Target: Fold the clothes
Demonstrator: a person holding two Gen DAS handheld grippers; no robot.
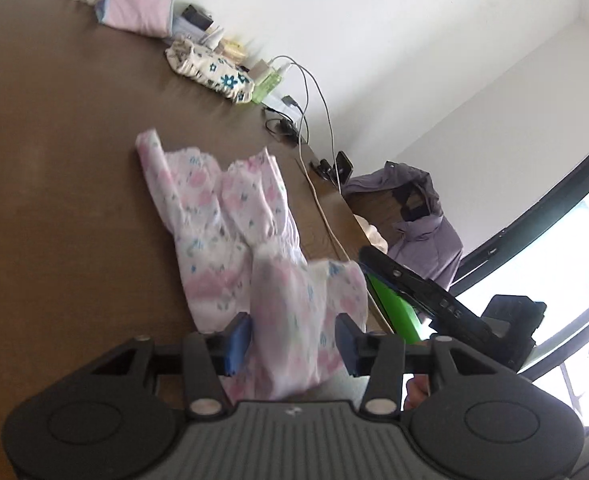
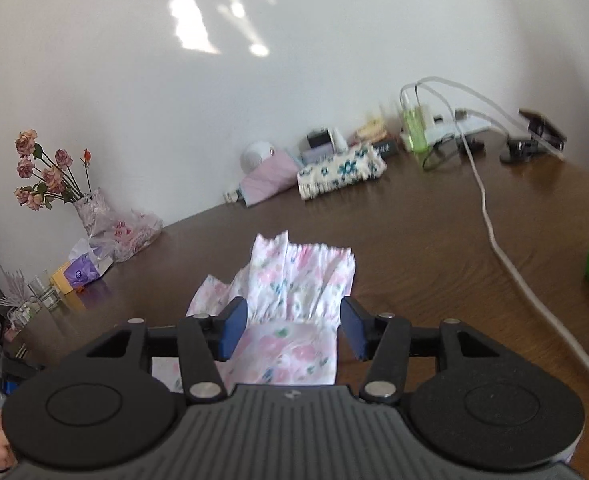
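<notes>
Folding: partly done; floral garment (image 2: 294, 280) lies bunched on the brown table (image 2: 434, 240) (edges uneven)
Left gripper (image 1: 292, 340): jaws apart, cloth loose between them
Right gripper (image 2: 292, 328): released
Left: squaring, final folds

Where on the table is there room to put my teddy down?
Bare table lies between the flowery garment and the white cable, and left of the garment up to the vase. Along the wall it is crowded: pouch, chargers, bottles, tissues.
</notes>
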